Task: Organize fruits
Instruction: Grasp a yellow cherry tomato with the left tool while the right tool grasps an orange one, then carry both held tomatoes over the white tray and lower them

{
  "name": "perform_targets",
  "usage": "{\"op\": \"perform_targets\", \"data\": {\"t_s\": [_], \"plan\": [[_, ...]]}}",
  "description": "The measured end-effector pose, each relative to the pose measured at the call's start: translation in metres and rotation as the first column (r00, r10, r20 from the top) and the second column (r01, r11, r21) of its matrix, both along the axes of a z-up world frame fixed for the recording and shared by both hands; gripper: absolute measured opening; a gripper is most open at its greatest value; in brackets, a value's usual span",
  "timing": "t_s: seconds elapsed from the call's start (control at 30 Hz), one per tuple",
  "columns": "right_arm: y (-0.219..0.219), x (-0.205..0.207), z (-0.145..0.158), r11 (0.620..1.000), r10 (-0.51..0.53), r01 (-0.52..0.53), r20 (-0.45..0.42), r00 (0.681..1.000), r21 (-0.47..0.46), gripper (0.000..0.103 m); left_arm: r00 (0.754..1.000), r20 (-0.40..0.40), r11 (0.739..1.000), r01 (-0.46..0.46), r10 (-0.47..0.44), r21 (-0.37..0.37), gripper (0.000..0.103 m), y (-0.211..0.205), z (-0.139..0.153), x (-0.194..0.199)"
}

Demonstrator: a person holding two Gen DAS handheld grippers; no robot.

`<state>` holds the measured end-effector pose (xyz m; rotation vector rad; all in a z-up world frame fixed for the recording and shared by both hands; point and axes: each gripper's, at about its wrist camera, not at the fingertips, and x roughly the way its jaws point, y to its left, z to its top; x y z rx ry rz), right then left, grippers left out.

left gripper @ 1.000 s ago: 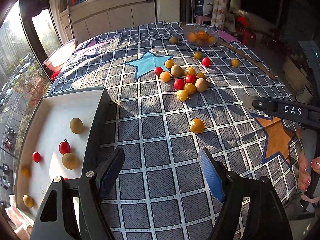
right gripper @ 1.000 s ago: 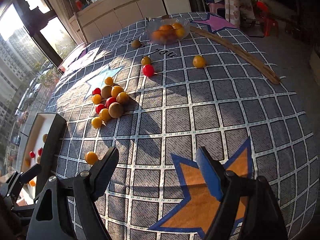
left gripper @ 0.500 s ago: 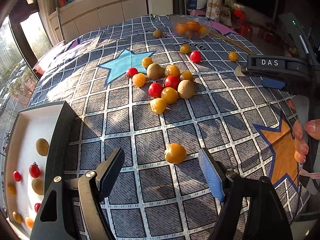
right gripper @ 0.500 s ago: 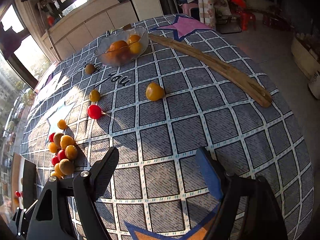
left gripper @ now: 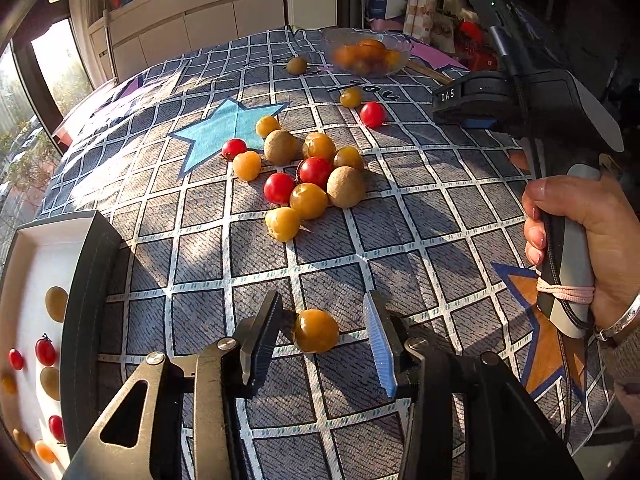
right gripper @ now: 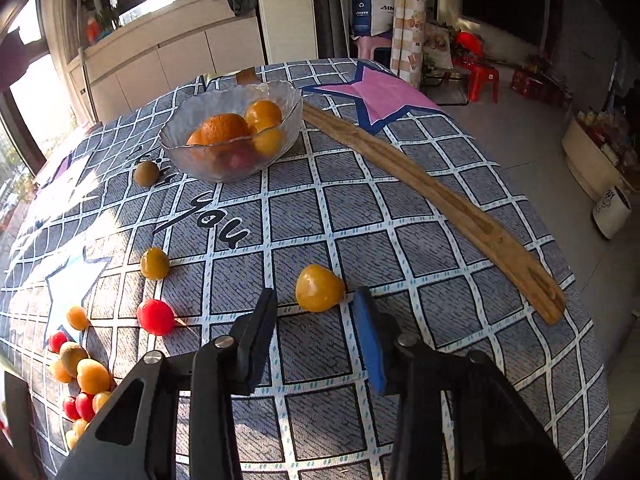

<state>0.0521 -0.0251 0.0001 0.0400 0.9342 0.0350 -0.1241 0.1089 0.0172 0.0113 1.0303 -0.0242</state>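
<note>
Left gripper (left gripper: pixel 326 336): jaws apart, bracketing a lone yellow tomato (left gripper: pixel 316 330) on the checked tablecloth (left gripper: pixel 420 216), near the white tray (left gripper: pixel 24 264) at the left edge. Right gripper (right gripper: pixel 316 320): jaws apart, another yellow tomato (right gripper: pixel 319 288) just ahead of the tips, glass bowl (right gripper: pixel 232 132) toward the far edge.

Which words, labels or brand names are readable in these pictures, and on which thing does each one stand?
"DAS": white letters on the right hand-held gripper.
"you": black script printed on the tablecloth.
"SIN...": partly readable print on a blue and white bag behind the table; the rest is too small.
White bucket on the floor: print too blurred.
</note>
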Motion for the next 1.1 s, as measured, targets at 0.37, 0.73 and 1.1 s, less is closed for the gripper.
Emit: {"op": "perform_targets", "data": {"t_s": [0.37, 0.73, 1.1], "plan": [[-0.018, -0.043, 0.001, 0.98, 0.07, -0.061, -0.041, 0.997, 0.188, 0.026, 1.0, -0.004, 0.998, 0.008, -0.008, -0.066, 0.022, 0.012, 0.002, -0.015], [-0.015, -0.122, 0.011, 0.955, 0.16, -0.141, -0.051, 0.986, 0.262, 0.026, 1.0, 0.021, 0.997, 0.018, -0.016, -0.074, 0.022, 0.027, 0.022, -0.054], [0.013, -0.181, 0.03, 0.935, 0.242, -0.223, -0.039, 0.969, 0.277, 0.026, 0.996, 0.085, 0.998, 0.009, -0.004, -0.063, 0.022, 0.053, 0.05, -0.103]]}}
